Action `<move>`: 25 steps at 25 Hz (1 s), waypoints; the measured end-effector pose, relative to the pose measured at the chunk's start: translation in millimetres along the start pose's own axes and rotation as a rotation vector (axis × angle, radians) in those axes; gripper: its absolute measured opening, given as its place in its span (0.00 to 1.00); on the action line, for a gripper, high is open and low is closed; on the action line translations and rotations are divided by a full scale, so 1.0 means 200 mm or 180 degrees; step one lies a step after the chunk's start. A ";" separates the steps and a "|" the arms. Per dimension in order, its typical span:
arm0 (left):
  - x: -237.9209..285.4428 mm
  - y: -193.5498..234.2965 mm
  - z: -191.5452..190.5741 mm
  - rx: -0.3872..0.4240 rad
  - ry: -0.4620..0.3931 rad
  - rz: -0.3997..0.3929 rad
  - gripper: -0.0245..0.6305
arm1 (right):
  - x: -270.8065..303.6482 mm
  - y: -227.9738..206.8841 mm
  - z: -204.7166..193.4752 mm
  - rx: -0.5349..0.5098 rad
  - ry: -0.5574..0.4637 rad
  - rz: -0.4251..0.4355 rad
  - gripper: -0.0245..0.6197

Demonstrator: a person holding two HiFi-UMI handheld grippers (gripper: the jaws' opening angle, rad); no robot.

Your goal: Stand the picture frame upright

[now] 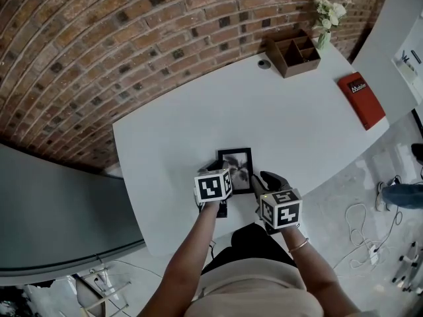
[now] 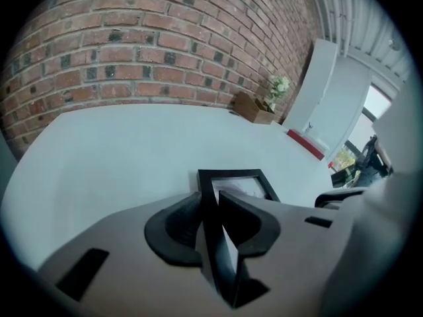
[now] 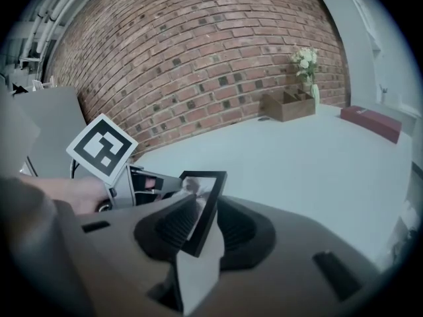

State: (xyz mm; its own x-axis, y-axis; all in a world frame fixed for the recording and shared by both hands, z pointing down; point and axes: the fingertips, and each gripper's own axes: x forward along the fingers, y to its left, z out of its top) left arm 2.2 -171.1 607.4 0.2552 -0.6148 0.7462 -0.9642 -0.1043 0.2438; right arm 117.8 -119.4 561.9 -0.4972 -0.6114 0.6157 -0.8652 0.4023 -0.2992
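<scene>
Currently pinched on both sides: black picture frame [image 1: 236, 166], down by the near edge of the white table [image 1: 284, 124], photo facing the head camera. Clamped along its left border by the left gripper [image 1: 217, 170], pads tight on the moulding. Gripped along its right border by the right gripper [image 1: 256, 182], edge wedged between the pads. Cannot tell whether flat or tipped up. Farther back, well apart: wooden organizer [image 1: 294, 53], vase of white flowers [image 1: 327, 18], red book [image 1: 361, 100], brick wall [image 1: 132, 45] behind.
</scene>
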 end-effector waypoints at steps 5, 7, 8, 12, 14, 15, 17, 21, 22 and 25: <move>-0.02 0.01 0.00 -0.0122 -0.0125 0.0018 0.13 | 0.01 0.01 0.00 0.0018 0.0014 0.0037 0.17; -0.03 0.01 0.00 -0.0121 -0.0191 0.0050 0.13 | 0.01 0.01 0.00 0.0022 0.0030 0.0032 0.17; -0.04 0.01 -0.01 -0.0130 -0.0222 0.0058 0.13 | 0.01 0.01 -0.01 0.0030 0.0041 0.0032 0.17; -0.07 0.01 0.00 -0.0185 -0.0347 0.0058 0.13 | 0.03 0.01 -0.03 0.0091 0.0108 0.0083 0.17; -0.08 0.01 0.00 -0.0210 -0.0414 0.0042 0.13 | 0.04 0.02 -0.04 0.0124 0.0145 0.0125 0.17; -0.09 0.01 0.00 -0.0223 -0.0446 0.0031 0.13 | 0.04 0.03 -0.05 0.0137 0.0162 0.0143 0.18; -0.10 0.01 -0.01 -0.0246 -0.0504 0.0005 0.13 | 0.06 0.04 -0.06 0.0154 0.0196 0.0170 0.18; -0.13 0.02 0.00 -0.0305 -0.0649 -0.0048 0.13 | 0.08 0.05 -0.08 0.0243 0.0298 0.0285 0.20; -0.14 0.03 0.01 -0.0332 -0.0690 -0.0056 0.13 | 0.09 0.06 -0.09 0.0284 0.0324 0.0326 0.21; -0.17 0.04 0.02 -0.0397 -0.0784 -0.0090 0.13 | 0.10 0.07 -0.10 0.0324 0.0387 0.0405 0.24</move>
State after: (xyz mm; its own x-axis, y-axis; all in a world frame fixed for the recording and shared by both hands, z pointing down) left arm -14.6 -154.2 582.8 0.2420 -0.7862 0.5686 -0.9367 -0.0365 0.3483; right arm 96.9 -112.5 585.1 -0.5968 -0.4706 0.6499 -0.8010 0.3963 -0.4487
